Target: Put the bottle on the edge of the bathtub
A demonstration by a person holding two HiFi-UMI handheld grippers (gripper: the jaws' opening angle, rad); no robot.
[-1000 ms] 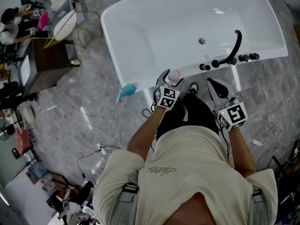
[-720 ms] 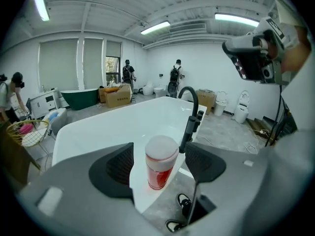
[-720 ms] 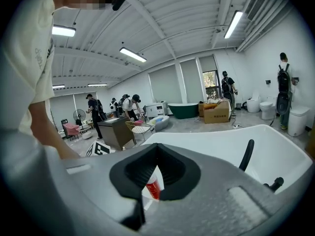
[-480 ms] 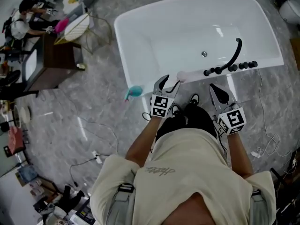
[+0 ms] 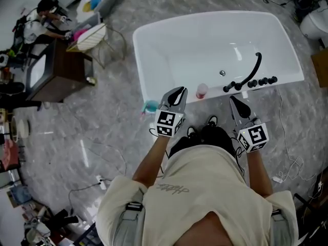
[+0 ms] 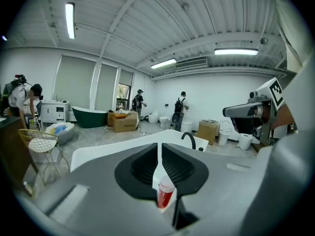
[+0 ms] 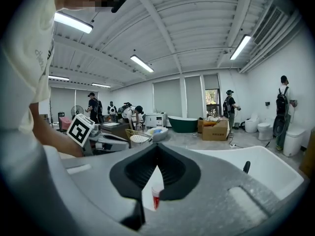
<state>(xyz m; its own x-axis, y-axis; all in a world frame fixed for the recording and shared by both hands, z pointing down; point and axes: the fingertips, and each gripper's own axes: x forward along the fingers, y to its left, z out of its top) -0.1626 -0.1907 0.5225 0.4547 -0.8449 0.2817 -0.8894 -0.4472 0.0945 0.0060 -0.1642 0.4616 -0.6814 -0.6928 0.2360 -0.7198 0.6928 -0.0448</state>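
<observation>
Seen from above, the left gripper (image 5: 178,93) had lifted back from the bottle (image 5: 202,90). The bottle stood alone on the near rim of the bathtub (image 5: 174,50), so the placing looked finished. In the left gripper view, its jaws had just been closing and met on nothing, and the gripper's body hid the bottle's base. In the right gripper view, the right gripper (image 7: 157,151) was likewise pressed together and empty, with the bottle a mere sliver beyond.

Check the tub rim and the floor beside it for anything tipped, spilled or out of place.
Nothing spilled. The bottle stands upright on the near rim of the bathtub. Only oddity: a teal object lies on the floor by the tub's near corner; what it is I cannot tell.
</observation>
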